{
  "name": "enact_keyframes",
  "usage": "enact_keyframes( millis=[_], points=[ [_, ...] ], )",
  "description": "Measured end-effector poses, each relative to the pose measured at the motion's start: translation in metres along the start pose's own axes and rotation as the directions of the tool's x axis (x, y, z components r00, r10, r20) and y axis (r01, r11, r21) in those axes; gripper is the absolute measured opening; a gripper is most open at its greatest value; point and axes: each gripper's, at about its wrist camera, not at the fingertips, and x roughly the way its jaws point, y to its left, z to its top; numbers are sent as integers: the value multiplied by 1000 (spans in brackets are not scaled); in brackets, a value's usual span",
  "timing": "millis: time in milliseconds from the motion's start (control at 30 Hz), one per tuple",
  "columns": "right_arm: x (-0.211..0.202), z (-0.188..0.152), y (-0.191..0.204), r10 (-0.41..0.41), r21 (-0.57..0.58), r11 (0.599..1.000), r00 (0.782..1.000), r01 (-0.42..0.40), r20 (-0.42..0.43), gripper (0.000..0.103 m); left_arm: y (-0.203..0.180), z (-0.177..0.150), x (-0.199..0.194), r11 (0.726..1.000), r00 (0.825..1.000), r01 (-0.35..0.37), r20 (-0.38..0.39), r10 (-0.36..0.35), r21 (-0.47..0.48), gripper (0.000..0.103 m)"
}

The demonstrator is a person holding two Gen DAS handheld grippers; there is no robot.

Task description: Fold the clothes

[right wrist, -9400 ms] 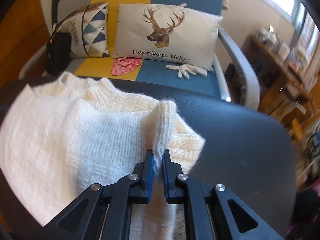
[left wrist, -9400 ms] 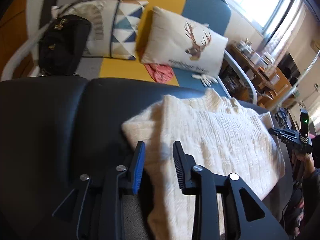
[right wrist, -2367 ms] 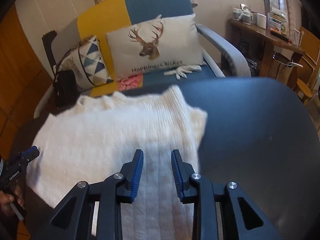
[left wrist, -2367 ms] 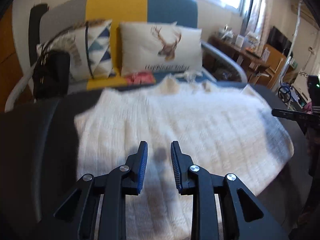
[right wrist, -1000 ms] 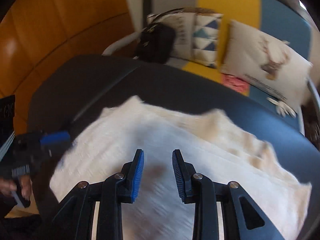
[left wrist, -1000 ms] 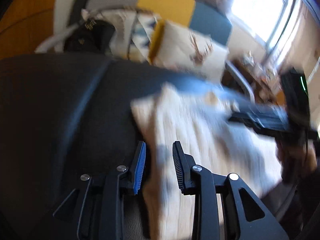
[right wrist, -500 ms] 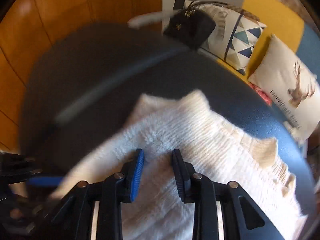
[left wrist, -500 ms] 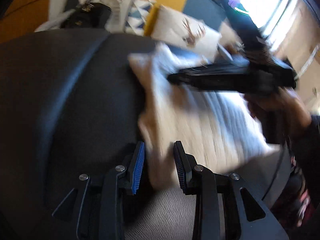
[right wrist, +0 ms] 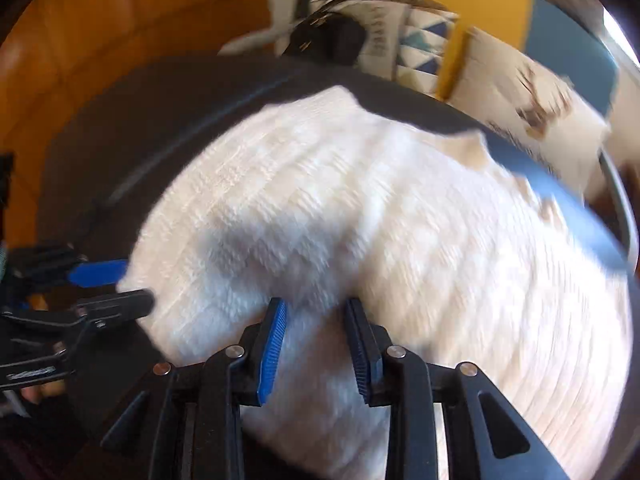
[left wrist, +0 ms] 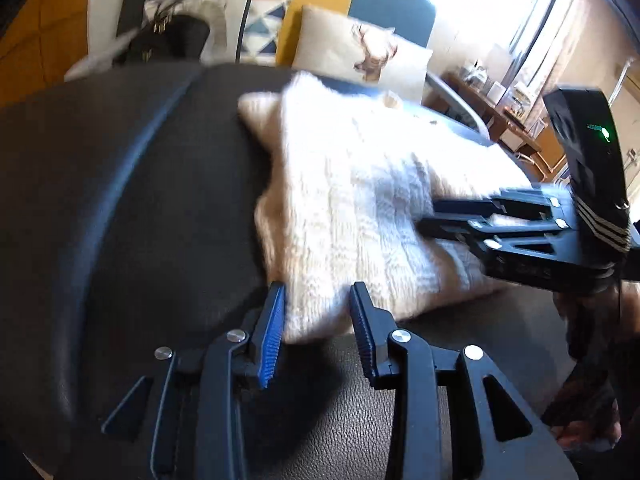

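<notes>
Folded cream sweater (left wrist: 352, 208) lying in a thick bundle on the black padded top (left wrist: 120, 200), running in the left wrist view from the 6 o'clock corner up toward 12, with bare black padding all along the 9 o'clock side. Left claw (left wrist: 316, 320) spread, having just eased a little wider, with the near corner of the knit sitting between the fingers but not squeezed. Right claw (right wrist: 316, 332) also spread, hanging low over the middle of the bundle with knit showing between its fingers and nothing pinched. In the left view it reaches in from 3 o'clock across the knit, and in its own view the other claw shows at 9 o'clock, at the edge of the fabric. Much blur in the right view, so no telling whether its pads brush the wool. Judged from this: about to take hold for another fold or to tidy the bundle. Main risk is closing on the top layer alone, which would peel the fold open on lifting. Also likely to skid — a loose bundle on a smooth padded top, dragged by a one-sided pull. Fuzzy yarn could catch on the ribbed pads at release and tug the edge askew. With both claws close at one end, a hasty move could knock them together.
</notes>
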Motion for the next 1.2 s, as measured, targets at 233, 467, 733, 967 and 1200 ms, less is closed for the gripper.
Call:
enact_keyframes(
  millis=[233,467,733,967,1200],
  points=[
    [-27,-61,-48,-128,188,974,992,128,-7,31,-13,3,-18,993,993,-109,48,107,52,36],
    [-55,-66,-56,-186,200,964,982,175,40,31,-60,34,-2,983,991,-120,80,110,140,43],
    [-60,-110,-119,-263,313,912,963,266,-51,36,-68,29,41,971,981,-194,-2,196,139,48],
    [-97,-113,-141,-287,395,881,958,260,10,35,-80,45,26,972,982,-186,49,181,143,48],
    [-67,-121,-179,-297,453,833,948,317,-118,36,-81,37,46,958,973,-228,2,231,176,48]
  ],
)
